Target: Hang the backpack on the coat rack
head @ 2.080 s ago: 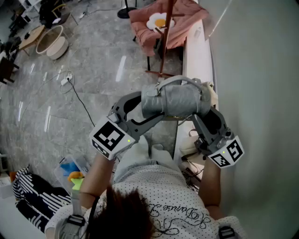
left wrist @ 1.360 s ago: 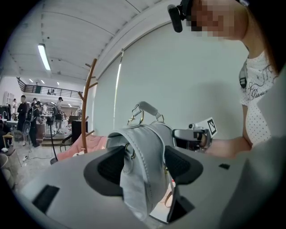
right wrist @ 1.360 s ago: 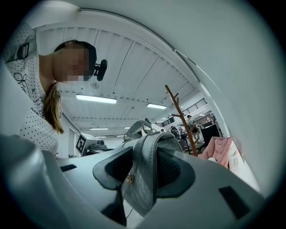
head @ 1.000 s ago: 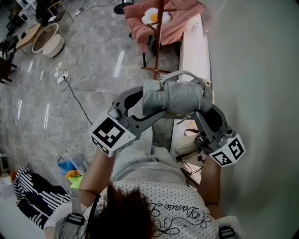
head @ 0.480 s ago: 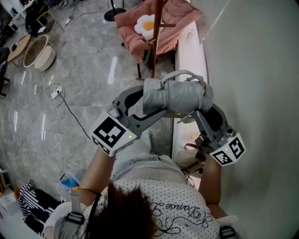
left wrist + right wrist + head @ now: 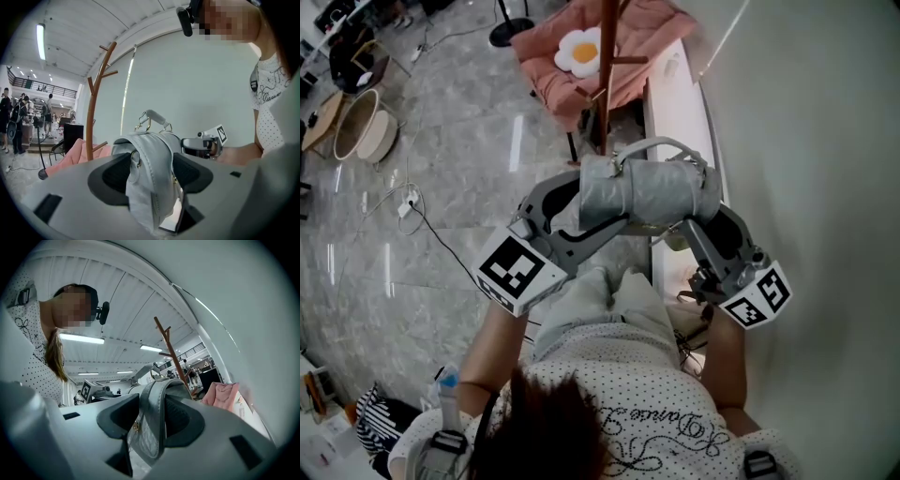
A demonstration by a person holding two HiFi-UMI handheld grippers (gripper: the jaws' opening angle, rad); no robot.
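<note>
I hold a grey backpack (image 6: pixel 652 190) up between both grippers. The left gripper (image 6: pixel 567 214) is shut on its left end and the right gripper (image 6: pixel 710 214) is shut on its right end. In the left gripper view the backpack (image 6: pixel 154 145) fills the gap of the left gripper (image 6: pixel 151 174), its top handle pointing up. The right gripper (image 6: pixel 152 417) pinches a strap and side of the backpack (image 6: pixel 157 399). The brown wooden coat rack (image 6: pixel 607 56) stands just beyond the bag, seen as a coat rack (image 6: pixel 90 126) with branching pegs and as a coat rack (image 6: pixel 172 355) past the bag.
A pink armchair (image 6: pixel 553 66) with a flower cushion (image 6: pixel 579 49) sits behind the rack. A white ledge (image 6: pixel 670 89) runs along the wall (image 6: pixel 816 141) on the right. A cable (image 6: pixel 427 225) and round baskets (image 6: pixel 358 127) lie on the grey floor to the left.
Both grippers and the backpack have come nearer the coat rack. The rack and pink armchair now show larger and lower in the head view. The grip is unchanged.
</note>
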